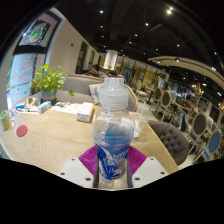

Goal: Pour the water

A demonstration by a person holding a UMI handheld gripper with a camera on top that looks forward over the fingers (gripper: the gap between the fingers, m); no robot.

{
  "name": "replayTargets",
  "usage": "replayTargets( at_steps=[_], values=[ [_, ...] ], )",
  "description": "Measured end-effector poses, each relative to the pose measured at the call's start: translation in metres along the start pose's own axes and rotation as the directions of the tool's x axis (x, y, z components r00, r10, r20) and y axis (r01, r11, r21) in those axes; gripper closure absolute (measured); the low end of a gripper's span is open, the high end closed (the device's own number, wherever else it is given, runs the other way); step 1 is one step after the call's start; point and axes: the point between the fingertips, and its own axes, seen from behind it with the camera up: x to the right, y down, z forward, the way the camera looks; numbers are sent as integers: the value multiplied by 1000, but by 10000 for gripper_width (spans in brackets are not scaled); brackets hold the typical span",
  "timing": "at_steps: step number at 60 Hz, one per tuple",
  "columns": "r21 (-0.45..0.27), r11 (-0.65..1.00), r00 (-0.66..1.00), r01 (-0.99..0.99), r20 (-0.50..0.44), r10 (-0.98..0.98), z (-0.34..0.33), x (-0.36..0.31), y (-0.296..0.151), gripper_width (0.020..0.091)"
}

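Note:
A clear plastic water bottle [113, 135] with a white cap [114, 92] and a blue label stands upright between my fingers, filling the middle of the gripper view. My gripper [112, 158] is shut on its lower body. The magenta pads [90, 158] press against it on both sides. The bottle's base is hidden behind the gripper body. No cup or other vessel shows near the bottle.
A long wooden table [55, 130] stretches ahead and to the left. On it stand a potted plant [47, 80], a white box [86, 112] and a small pink disc [21, 131]. Grey chairs [175, 138] line the right side.

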Motion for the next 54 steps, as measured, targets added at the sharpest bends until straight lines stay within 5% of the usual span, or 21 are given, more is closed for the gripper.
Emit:
replayTargets(
  at_steps=[17,31,40,54],
  values=[
    [57,898,885,437,-207,-417,-43,-79,-135,728],
    [70,502,494,862,-340,-800,-73,-250,-230,729],
    [71,161,176,984,-386,-906,-74,-371,-239,731],
    [-67,-306,-309,950,-354,-883,-50,-465,-194,732]
  ],
)
